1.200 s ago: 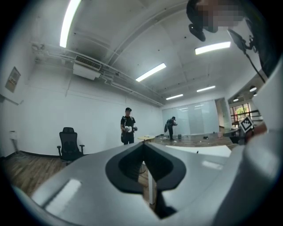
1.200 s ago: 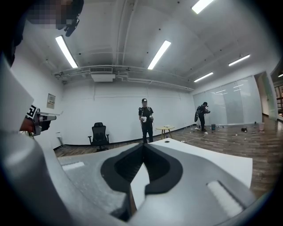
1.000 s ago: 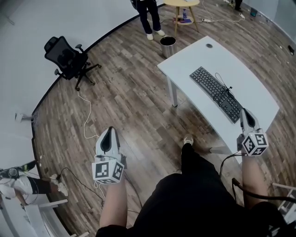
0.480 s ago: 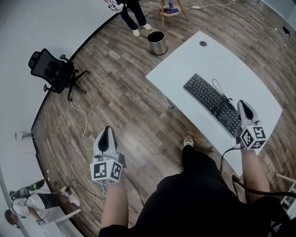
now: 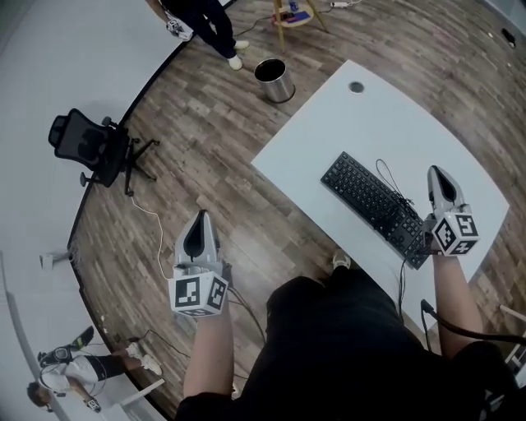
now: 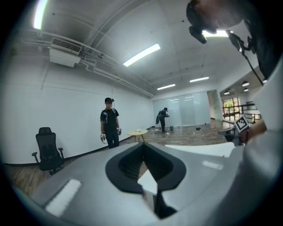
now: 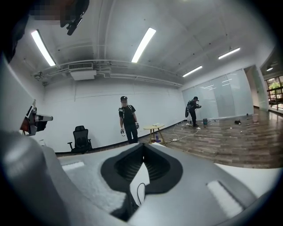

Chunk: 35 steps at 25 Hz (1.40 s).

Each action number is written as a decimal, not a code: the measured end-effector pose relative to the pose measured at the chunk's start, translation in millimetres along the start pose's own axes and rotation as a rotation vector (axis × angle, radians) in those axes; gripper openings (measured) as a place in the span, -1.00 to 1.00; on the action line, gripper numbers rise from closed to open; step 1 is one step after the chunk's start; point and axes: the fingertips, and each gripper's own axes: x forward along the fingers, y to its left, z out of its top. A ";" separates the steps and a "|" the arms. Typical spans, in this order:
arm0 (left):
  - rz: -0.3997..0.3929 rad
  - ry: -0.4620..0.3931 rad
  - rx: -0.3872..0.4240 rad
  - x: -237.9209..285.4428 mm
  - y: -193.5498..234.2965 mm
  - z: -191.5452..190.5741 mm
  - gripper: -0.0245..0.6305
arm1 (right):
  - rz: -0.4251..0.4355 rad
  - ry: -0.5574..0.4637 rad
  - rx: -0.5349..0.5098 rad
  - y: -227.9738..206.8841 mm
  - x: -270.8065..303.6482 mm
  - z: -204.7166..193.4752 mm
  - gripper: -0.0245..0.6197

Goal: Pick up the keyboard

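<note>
Far left in the head view, one bystander (image 5: 70, 382) crouches in the bottom corner, and one black office chair (image 5: 90, 148) stands by the curved wall. A thin white cord (image 5: 154, 218) lies on the wood floor (image 5: 230, 164) between the chair and the left tongs (image 5: 200, 220). Those tongs hang over bare floor, well apart from the tabletop, jaws pressed together with nothing in them.

Moving across, a second bystander (image 5: 201, 25) stands at the top. Next come one metal bin (image 5: 274, 80) and one small round table (image 5: 296, 12), all beyond the far corner of the white tabletop (image 5: 329, 140).

On that tabletop lies the one black keyboard (image 5: 374, 205), set diagonally near the front edge. Its cable (image 5: 390, 174) loops on the white surface just behind it. The right tongs (image 5: 438, 174) hover over the tabletop just beside the keyboard's right end, jaws together and holding nothing. Whether they touch the keyboard, I cannot tell.

The gripper views look level across the room. They show the chair, the round table with the bystander beside it, and a distant person (image 7: 193, 110) by a glass wall, whom the head view misses. Neither gripper view shows the keyboard itself. A loop of the cable shows through the right gripper's jaw opening. The corner bystander appears only in the head view.
</note>
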 end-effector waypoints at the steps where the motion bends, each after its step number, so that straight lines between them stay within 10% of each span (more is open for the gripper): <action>1: -0.007 0.006 -0.001 7.2 -2.1 -1.2 -0.92 | -0.010 -0.006 0.003 -5.0 -1.2 0.4 -0.92; 16: -0.338 -0.080 0.096 133.7 -74.2 33.8 -0.92 | -0.366 -0.053 0.047 -87.5 -94.0 -24.6 -0.92; 35: -0.971 0.056 0.078 328.6 -199.6 1.5 -0.92 | -0.977 -0.046 0.099 -39.9 -229.3 -36.2 -0.92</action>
